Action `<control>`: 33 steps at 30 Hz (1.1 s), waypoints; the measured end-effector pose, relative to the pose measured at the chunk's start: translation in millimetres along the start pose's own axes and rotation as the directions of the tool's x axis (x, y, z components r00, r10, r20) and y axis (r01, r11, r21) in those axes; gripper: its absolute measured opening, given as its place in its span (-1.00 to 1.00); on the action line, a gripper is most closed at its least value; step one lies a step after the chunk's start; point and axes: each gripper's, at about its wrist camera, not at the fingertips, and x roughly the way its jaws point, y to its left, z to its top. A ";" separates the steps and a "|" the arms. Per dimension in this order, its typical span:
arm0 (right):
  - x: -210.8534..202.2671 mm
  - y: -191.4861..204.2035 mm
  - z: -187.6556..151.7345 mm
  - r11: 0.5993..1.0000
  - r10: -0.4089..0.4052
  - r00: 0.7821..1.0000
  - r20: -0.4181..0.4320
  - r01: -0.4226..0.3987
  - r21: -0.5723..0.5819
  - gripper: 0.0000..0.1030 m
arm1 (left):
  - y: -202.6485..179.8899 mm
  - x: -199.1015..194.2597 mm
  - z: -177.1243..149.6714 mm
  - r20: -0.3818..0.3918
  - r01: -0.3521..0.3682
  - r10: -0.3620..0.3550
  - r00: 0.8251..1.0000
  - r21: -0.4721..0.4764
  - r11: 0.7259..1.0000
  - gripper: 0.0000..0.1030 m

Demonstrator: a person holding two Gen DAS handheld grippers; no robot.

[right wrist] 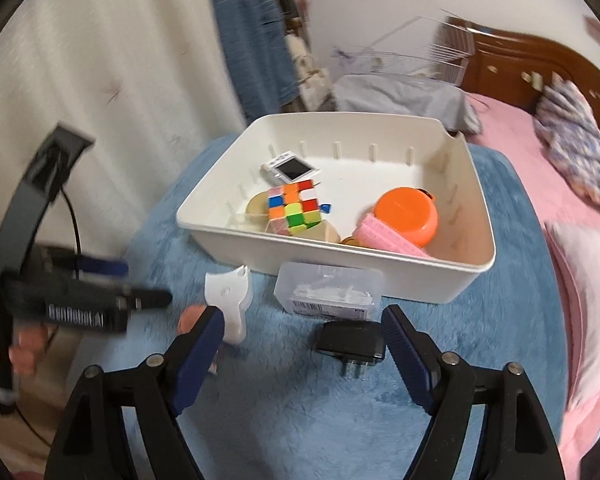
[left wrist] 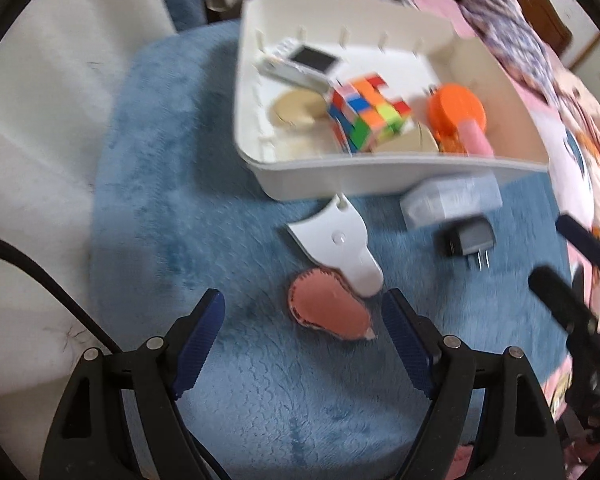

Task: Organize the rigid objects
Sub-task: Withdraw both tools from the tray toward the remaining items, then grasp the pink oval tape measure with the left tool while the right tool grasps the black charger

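Observation:
A white bin (left wrist: 380, 178) (right wrist: 380, 276) sits on a blue fuzzy mat (left wrist: 160, 220) (right wrist: 300, 400). It holds a colour cube (left wrist: 366, 114) (right wrist: 296, 208), an orange round container (left wrist: 456, 112) (right wrist: 406, 214), a small white device (left wrist: 300, 64) (right wrist: 288, 170), a pink item (right wrist: 388, 238) and wooden pieces. On the mat lie a white plastic piece (left wrist: 340, 246) (right wrist: 230, 300), a pink felt piece (left wrist: 328, 308), a clear box (left wrist: 452, 198) (right wrist: 328, 290) and a black plug adapter (left wrist: 468, 240) (right wrist: 350, 344). My left gripper (left wrist: 304, 328) is open just before the felt piece. My right gripper (right wrist: 302, 340) is open near the adapter.
A bed with pink bedding (right wrist: 580, 280) lies to the right, with a wooden headboard (right wrist: 520, 60) behind. White cloth (left wrist: 40, 160) covers the left side. My left gripper's body (right wrist: 80, 304) shows at the left of the right wrist view.

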 end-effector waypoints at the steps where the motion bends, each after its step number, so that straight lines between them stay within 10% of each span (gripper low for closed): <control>1: 2.1 -0.2 -1.2 1.000 -0.010 1.000 0.011 0.009 0.029 0.60 | -0.4 3.7 0.2 -0.015 0.008 -0.008 1.000 0.014 1.000 0.62; 13: 27.5 -5.9 -10.1 0.977 -0.138 0.990 0.033 0.130 0.169 0.60 | -12.4 46.6 3.4 -0.164 0.052 -0.019 0.986 0.196 0.979 0.62; 33: 81.0 -16.7 -44.9 0.958 -0.201 0.974 -0.105 0.218 0.186 0.60 | -22.1 89.9 19.2 -0.264 0.096 -0.035 0.964 0.222 0.970 0.69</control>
